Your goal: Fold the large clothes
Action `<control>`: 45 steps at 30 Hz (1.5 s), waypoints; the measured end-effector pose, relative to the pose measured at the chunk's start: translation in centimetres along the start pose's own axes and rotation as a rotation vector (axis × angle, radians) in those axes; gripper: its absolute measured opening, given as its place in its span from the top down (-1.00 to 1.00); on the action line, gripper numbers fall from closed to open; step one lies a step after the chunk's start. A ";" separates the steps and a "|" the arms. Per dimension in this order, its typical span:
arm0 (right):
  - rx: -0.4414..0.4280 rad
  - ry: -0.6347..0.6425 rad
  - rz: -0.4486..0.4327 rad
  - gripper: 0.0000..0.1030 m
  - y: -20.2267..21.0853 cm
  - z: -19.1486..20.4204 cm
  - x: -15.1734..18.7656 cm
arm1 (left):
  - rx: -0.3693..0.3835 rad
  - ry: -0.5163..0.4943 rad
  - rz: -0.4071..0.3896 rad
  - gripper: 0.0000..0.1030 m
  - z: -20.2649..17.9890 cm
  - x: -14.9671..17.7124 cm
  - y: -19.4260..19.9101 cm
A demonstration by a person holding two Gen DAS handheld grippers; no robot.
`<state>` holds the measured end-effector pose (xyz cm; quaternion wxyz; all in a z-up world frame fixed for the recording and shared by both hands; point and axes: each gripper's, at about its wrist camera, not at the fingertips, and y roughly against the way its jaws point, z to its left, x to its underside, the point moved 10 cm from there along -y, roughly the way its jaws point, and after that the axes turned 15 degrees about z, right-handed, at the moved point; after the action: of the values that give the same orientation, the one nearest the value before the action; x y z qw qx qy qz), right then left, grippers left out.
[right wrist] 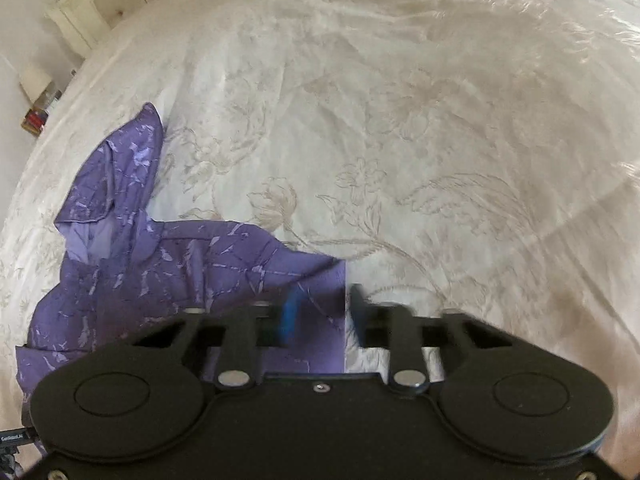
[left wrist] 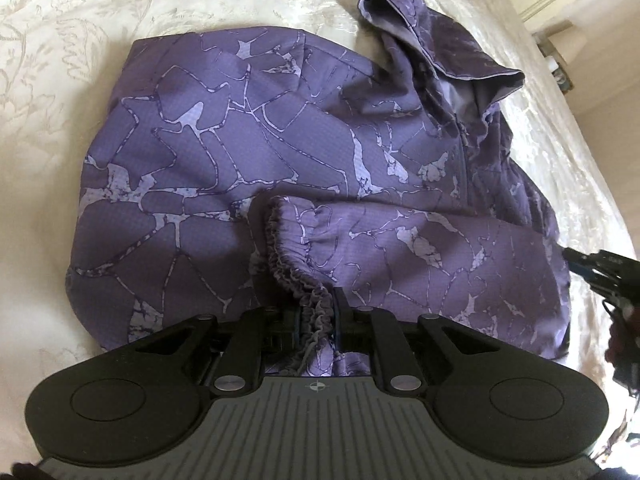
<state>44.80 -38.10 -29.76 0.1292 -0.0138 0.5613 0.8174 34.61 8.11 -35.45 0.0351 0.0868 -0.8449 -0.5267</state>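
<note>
Cream floral-embroidered bedspread [right wrist: 420, 128] covering bed, pale tufted headboard [right wrist: 86, 4] at far end. Purple marble-print hooded jacket [left wrist: 248, 136] lying flat on bedspread, hood [left wrist: 444, 44] toward headboard, one sleeve folded across body. Left gripper [left wrist: 318, 316] pinching gathered elastic cuff [left wrist: 296, 264] of that sleeve, jaws narrow. Right gripper [right wrist: 320, 312] hovering over jacket's straight edge, blurred; jaws showing gap, nothing visibly pinched.
</note>
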 end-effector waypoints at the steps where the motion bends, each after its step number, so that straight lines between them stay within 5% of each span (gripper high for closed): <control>1: 0.006 0.002 0.010 0.76 -0.2 -0.1 -0.1 | 0.003 0.000 -0.001 0.71 0.0 0.0 0.0; 14: 0.081 0.067 0.006 0.92 -1.9 1.0 -5.1 | 0.023 0.016 -0.004 0.71 0.2 0.0 0.1; 17: 0.054 0.112 -0.011 0.67 -0.1 1.4 -4.7 | 0.025 0.024 -0.012 0.71 0.2 0.1 0.1; 21: 0.090 0.198 -0.035 0.62 2.5 1.9 -0.9 | 0.035 0.038 -0.029 0.71 0.4 0.2 0.1; 24: 0.119 0.232 -0.033 0.16 3.2 1.9 3.3 | 0.033 0.040 -0.034 0.70 0.4 0.3 0.2; 29: 0.163 0.226 0.049 0.16 1.8 0.1 10.4 | 0.024 0.033 -0.037 0.69 0.2 0.3 0.4; 32: 0.145 0.150 0.077 0.16 1.5 -1.5 13.0 | 0.009 -0.003 -0.047 0.57 -0.6 0.4 0.7; 35: 0.163 0.121 0.074 0.15 2.2 -2.2 14.1 | -0.063 -0.073 -0.102 0.22 -1.9 0.6 2.1; 41: 0.150 0.163 -0.091 0.15 5.9 -0.3 13.7 | -0.119 -0.217 -0.226 0.02 -6.6 1.7 5.8; 45: 0.106 0.240 -0.122 0.15 5.8 3.3 12.9 | -0.115 -0.337 -0.209 -0.30 -10.4 2.3 5.0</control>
<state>31.45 -34.43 -25.42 0.1109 -0.1388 0.6133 0.7696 33.41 0.61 -26.43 -0.1568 0.0822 -0.7936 -0.5821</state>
